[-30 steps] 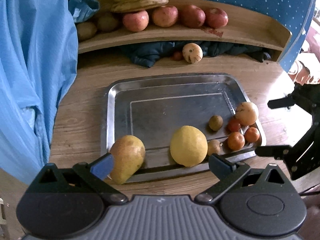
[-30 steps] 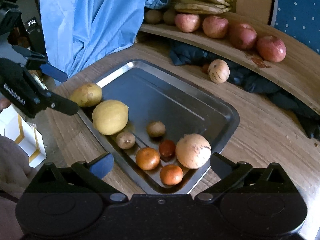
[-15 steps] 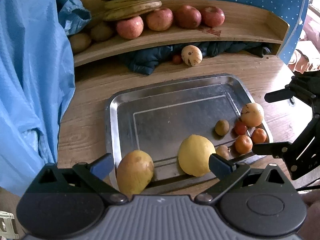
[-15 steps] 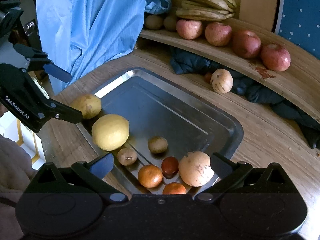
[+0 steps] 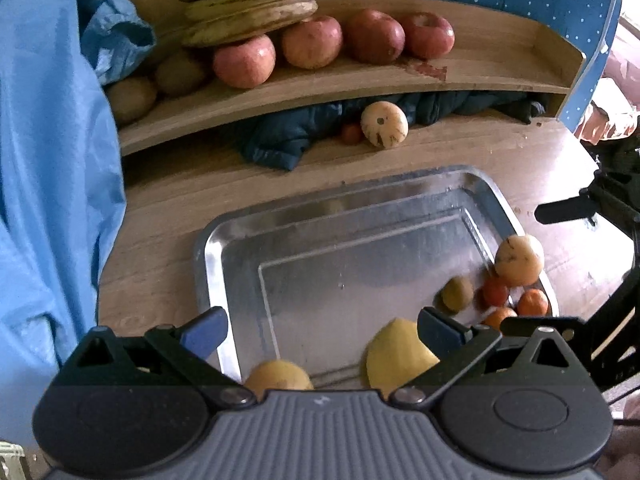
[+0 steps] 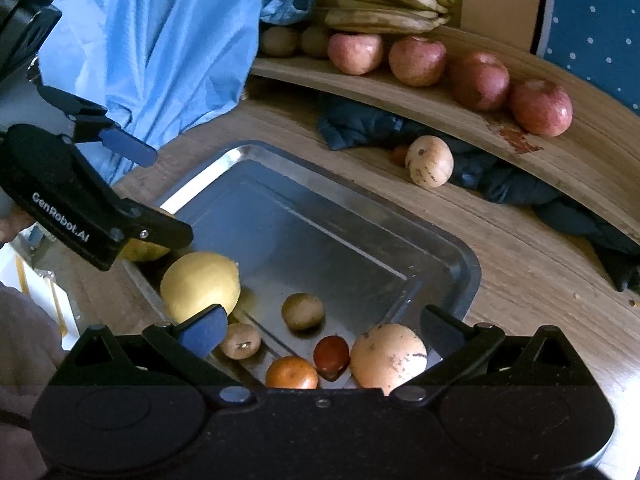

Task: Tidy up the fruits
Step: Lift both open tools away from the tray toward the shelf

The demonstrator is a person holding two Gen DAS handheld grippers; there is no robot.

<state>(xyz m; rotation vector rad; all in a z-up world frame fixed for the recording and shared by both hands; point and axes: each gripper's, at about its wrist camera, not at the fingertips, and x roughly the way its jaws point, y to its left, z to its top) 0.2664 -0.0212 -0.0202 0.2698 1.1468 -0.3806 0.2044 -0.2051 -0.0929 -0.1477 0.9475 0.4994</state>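
Note:
A steel tray (image 5: 212,248) (image 6: 460,248) on the wooden table holds a pear (image 5: 278,376) at its near left corner, a big yellow lemon (image 5: 396,354) (image 6: 200,284), two small brown kiwis (image 6: 303,311), small orange and red fruits (image 6: 291,372) and a pale round melon (image 5: 519,260) (image 6: 388,356). My left gripper (image 5: 320,330) is open and empty above the tray's near edge, over the pear and lemon. My right gripper (image 6: 320,330) is open and empty over the small fruits. The left gripper also shows in the right wrist view (image 6: 148,196).
A curved wooden shelf (image 5: 500,68) behind the tray carries bananas (image 5: 248,4), several red apples (image 5: 244,62) and brown kiwis (image 5: 130,98). A second pale melon (image 5: 384,124) lies against dark cloth (image 5: 280,140) under the shelf. Blue fabric (image 5: 48,200) hangs at left.
Both grippers have moved forward and up over the tray. The pear and lemon have slid low in the left wrist view, partly hidden by the gripper body. Both grippers stay open.

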